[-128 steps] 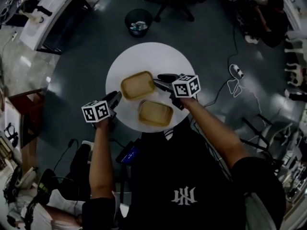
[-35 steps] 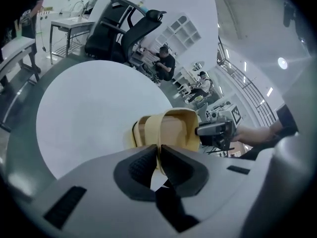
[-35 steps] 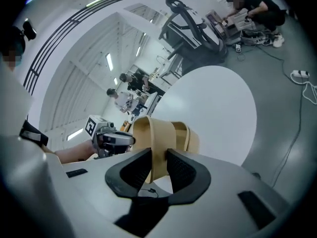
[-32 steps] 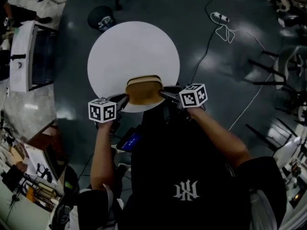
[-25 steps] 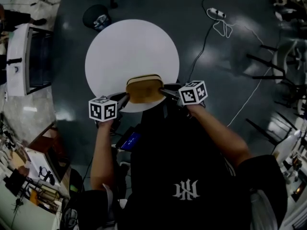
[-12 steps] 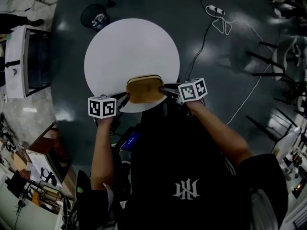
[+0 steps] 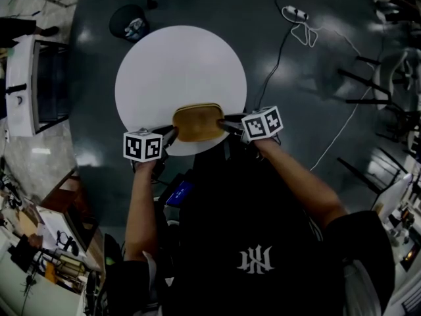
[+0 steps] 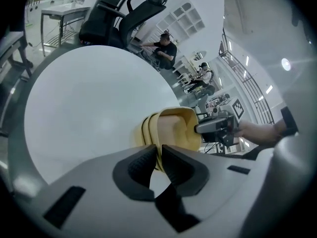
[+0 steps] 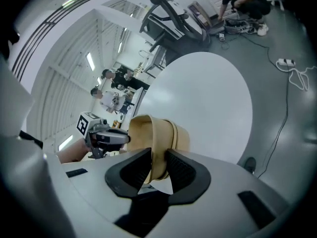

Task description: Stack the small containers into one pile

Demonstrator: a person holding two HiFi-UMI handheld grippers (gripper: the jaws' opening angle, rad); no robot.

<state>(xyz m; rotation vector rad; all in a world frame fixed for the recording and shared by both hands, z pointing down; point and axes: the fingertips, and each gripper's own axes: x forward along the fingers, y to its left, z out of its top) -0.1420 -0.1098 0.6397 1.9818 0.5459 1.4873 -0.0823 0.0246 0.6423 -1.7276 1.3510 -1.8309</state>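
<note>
— At the near edge of the table (image 7: 177, 64), what's where?
— My left tool (image 8: 159, 158) pinches the left rim of the stacked containers (image 7: 197, 122), its jaws just eased wider. My right tool (image 9: 157, 168) is clamped on the right rim.

- White emblem (image 7: 255, 267) on the person's black shirt (image 7: 217, 222), lower centre of the head view: interlocked upright strokes like a monogram. Its letters cannot be made out for certain.
- Black-and-white square code patterns, not lettering, on the marker cube (image 7: 143, 145) of the left gripper (image 7: 171, 135) and on the marker cube (image 7: 262, 123) of the right gripper (image 7: 222, 124), at mid-frame.
- The same kind of pattern shows small at centre right of the left gripper view and centre left of the right gripper view.
</note>
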